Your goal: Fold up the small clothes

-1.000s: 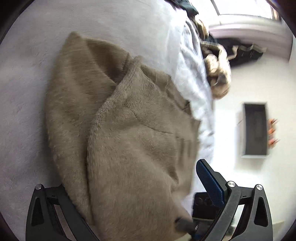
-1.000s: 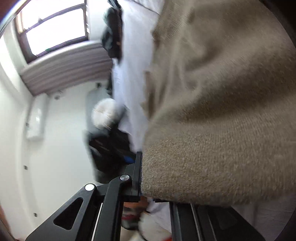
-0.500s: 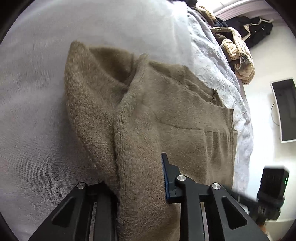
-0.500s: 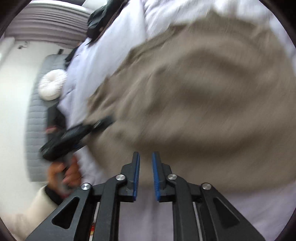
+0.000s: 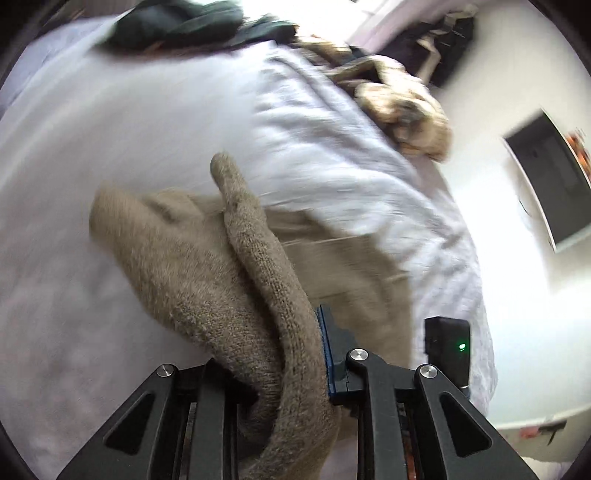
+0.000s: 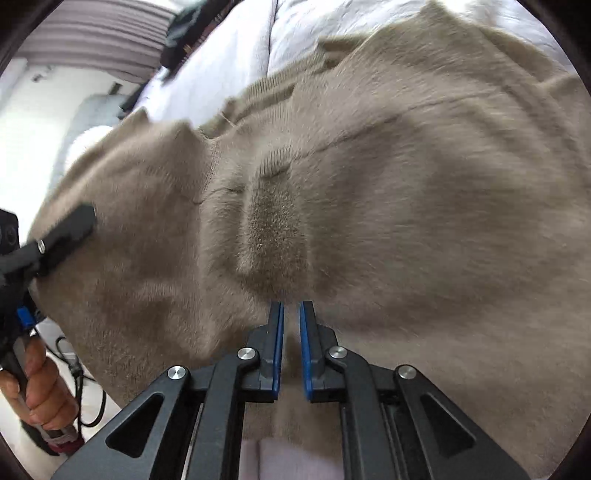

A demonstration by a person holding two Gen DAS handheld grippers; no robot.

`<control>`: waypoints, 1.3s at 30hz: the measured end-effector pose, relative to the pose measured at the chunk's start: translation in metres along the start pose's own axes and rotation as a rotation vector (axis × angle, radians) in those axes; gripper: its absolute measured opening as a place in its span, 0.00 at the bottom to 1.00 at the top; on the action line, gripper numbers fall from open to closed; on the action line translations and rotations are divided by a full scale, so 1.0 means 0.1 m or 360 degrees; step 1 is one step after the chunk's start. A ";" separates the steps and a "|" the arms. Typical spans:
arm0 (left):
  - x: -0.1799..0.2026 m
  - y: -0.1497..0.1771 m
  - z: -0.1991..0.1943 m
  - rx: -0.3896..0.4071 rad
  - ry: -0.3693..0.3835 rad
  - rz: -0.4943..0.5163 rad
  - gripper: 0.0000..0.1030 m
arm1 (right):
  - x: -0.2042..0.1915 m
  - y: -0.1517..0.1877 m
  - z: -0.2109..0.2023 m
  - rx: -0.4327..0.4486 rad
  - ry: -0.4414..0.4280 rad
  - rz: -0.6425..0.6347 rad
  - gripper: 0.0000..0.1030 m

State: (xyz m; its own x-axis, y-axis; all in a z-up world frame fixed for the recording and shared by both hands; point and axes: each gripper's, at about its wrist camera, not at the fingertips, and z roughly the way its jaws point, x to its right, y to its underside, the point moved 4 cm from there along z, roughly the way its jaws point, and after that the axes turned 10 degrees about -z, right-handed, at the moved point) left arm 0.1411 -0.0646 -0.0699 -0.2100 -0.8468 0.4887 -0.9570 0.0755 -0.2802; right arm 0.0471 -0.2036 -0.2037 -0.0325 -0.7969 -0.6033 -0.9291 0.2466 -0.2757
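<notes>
A beige knit sweater (image 5: 207, 280) lies on the white bed (image 5: 147, 122). My left gripper (image 5: 273, 339) has a thick fold of it between its jaws, which are closing; the blue pad presses the knit, and the fold is raised off the cover. The left finger is hidden under the fabric. In the right wrist view the sweater (image 6: 424, 192) fills the frame. My right gripper (image 6: 291, 306) is shut, its tips pinching a puckered ridge in the sweater's middle. The left gripper's finger (image 6: 74, 225) shows at the sweater's left edge, held by a hand (image 6: 40, 387).
A tan and cream heap of clothes (image 5: 402, 107) and dark garments (image 5: 184, 22) lie at the bed's far end. A dark tray (image 5: 546, 177) sits on the white floor to the right. A black device with a green light (image 5: 448, 347) is near the bed edge.
My left gripper went from wide open to closed on a sweater fold and rose with it. My right gripper let go of the hem and now pinches the sweater's middle.
</notes>
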 end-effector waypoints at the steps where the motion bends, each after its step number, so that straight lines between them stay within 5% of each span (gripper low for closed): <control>1: 0.21 0.01 0.05 -0.0012 0.0024 0.0054 0.23 | 0.07 0.01 -0.13 0.0036 -0.0021 0.0022 0.09; 7: 1.25 0.26 0.80 -0.0157 0.0062 0.0342 0.23 | 0.82 0.00 -0.77 0.0258 -0.0132 0.0298 0.10; 12: 1.49 0.60 1.42 -0.0286 -0.0092 0.0494 0.23 | 1.40 0.16 -0.71 0.0255 -0.0289 0.0574 0.14; 16: 1.51 0.71 1.36 -0.0272 -0.0129 0.0550 0.26 | 1.56 0.23 -0.74 0.0326 -0.0436 0.0699 0.13; 17: 1.51 0.70 1.28 -0.0246 -0.0123 0.0559 0.46 | 1.59 0.25 -0.75 0.0352 -0.0465 0.0734 0.13; 18: 1.51 0.67 1.19 -0.0196 -0.0126 0.0565 0.76 | 1.65 0.27 -0.79 0.0393 -0.0512 0.0788 0.14; 19: 1.50 0.64 1.08 -0.0114 -0.0135 0.0567 0.84 | 1.68 0.28 -0.80 0.0424 -0.0553 0.0831 0.14; 23: 1.31 0.48 0.72 0.0063 -0.0183 0.0529 0.85 | 1.73 0.40 -0.78 0.0613 -0.0808 0.1019 0.50; 28: 0.65 0.29 0.62 0.0125 -0.0399 0.0281 0.85 | 1.69 0.28 -0.74 0.0622 -0.1053 0.1020 0.55; 31: 0.27 0.26 0.66 0.0104 -0.0487 0.0129 0.85 | 1.60 0.12 -0.70 0.0516 -0.0927 0.0918 0.58; 33: 0.07 0.28 0.73 0.0082 -0.0602 0.0113 0.85 | 1.48 -0.08 -0.56 0.0388 -0.0706 0.0786 0.57; 35: 0.01 0.29 0.79 0.0066 -0.0637 0.0123 0.85 | 1.33 -0.21 -0.58 0.0302 -0.0504 0.0593 0.13; 39: 0.11 0.31 0.75 0.0110 -0.0588 0.0178 0.85 | 0.93 -0.32 -0.97 0.0440 -0.0380 0.0267 0.13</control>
State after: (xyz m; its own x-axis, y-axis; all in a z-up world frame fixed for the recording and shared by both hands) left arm 0.1239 -0.1114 -0.1354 -0.2137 -0.9689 0.1250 -0.9139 0.1531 -0.3760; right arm 0.0377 -0.3390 -0.1786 -0.0582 -0.5903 -0.8051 -0.7828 0.5275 -0.3302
